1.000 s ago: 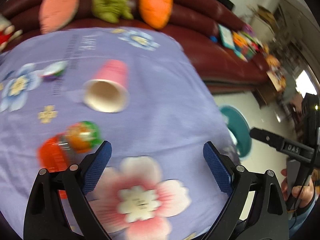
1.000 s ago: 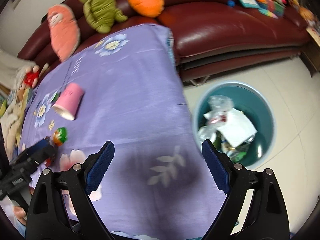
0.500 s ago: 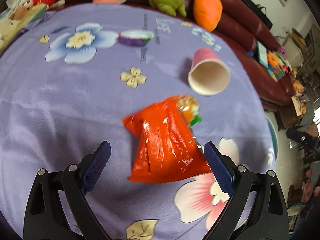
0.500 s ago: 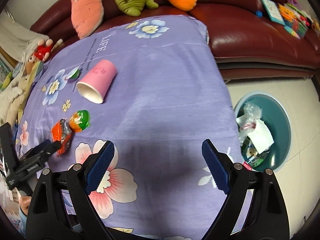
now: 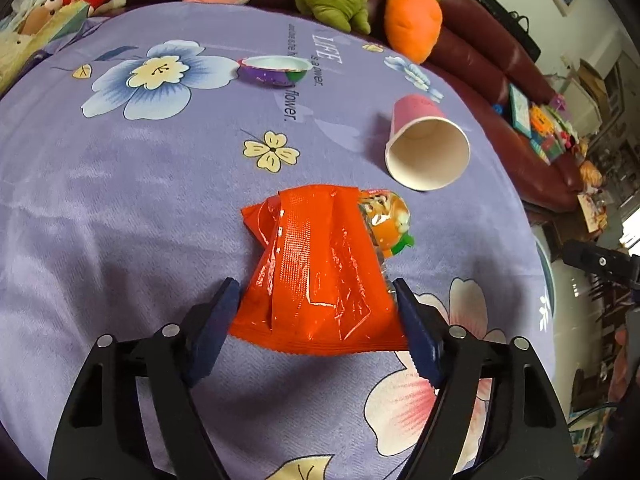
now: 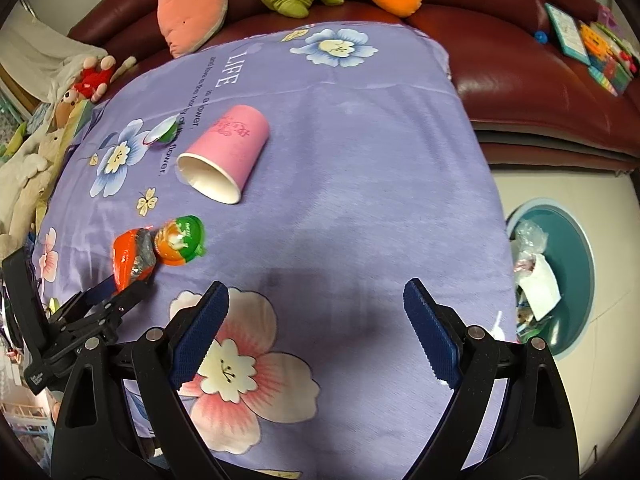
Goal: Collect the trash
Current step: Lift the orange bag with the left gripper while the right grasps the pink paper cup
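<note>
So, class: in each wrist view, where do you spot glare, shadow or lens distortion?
Left wrist view: white glare streaks on the orange wrapper between the closing left claw; the purple cloth bulges, fisheye-bent. Right wrist view: a dark shadow on the cloth ahead of the open right claw; the teal bin looks squeezed at the edge.

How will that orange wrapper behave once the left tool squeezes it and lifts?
The orange wrapper looks like thin, creased, shiny film, so it will probably crumple between the closing pads rather than resist. It seems nearly empty, so likely very light. The glossy surface may slip, and the loose far end by the little orange-and-green cup will probably droop.
</note>
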`<state>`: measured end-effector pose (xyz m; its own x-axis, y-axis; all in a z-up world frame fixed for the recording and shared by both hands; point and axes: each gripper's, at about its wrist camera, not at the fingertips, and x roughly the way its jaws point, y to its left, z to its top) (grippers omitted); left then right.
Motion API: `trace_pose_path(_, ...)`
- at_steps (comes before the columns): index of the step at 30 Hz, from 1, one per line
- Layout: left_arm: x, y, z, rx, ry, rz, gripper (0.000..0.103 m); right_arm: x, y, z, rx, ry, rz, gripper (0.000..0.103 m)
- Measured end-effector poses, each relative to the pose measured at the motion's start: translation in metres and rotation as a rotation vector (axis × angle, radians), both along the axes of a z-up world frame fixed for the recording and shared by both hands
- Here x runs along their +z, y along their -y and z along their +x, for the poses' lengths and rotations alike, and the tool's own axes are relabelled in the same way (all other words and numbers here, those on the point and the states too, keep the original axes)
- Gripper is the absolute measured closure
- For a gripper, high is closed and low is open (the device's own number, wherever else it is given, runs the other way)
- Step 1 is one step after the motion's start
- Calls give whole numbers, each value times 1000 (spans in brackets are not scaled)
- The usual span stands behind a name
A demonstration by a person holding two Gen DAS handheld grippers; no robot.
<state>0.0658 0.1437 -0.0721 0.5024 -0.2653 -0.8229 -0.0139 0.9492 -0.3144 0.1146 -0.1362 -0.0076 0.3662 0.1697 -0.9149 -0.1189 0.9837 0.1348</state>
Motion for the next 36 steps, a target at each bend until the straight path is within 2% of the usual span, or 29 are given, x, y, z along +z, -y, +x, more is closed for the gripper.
trace_pose_path(2,2,-2,2,4,7,-3,32,0,-7,5,11,-2,0,18)
trace_pose_path(3,3,-4,2,6,11,-2,49,0,-10,7,16,-2,0,18)
trace_pose_path(4,5,-7,2,8,15,0,56,0,-13,10,19,-2,0,18)
trace_pose_path(9,5,-22,7,15,11,-20,56,1,-27,25,35,-7,9,18)
trace_pose_path(12,6,-31,8,14,12,-59,56,1,-34,31,43,-6,17,18)
trace_pose_path(18,10,-34,12,15,34,-38,58,0,-46,48,52,-12,31,18)
trace_pose_path(24,32,-59,36,79,90,-44,58,1,-62,83,53,7,94,18)
trace_pose_path(32,36,-59,60,87,85,-44,58,-44,-80,133,31,-75,202,18)
trace_pose_path(34,35,-55,64,85,76,-42,58,-54,-83,135,43,-100,223,21)
trace_pose_path(35,35,-53,65,83,74,-41,58,-59,-85,135,59,-115,243,36)
trace_pose_path(36,35,-50,67,81,71,-38,58,-59,-85,134,64,-113,254,38)
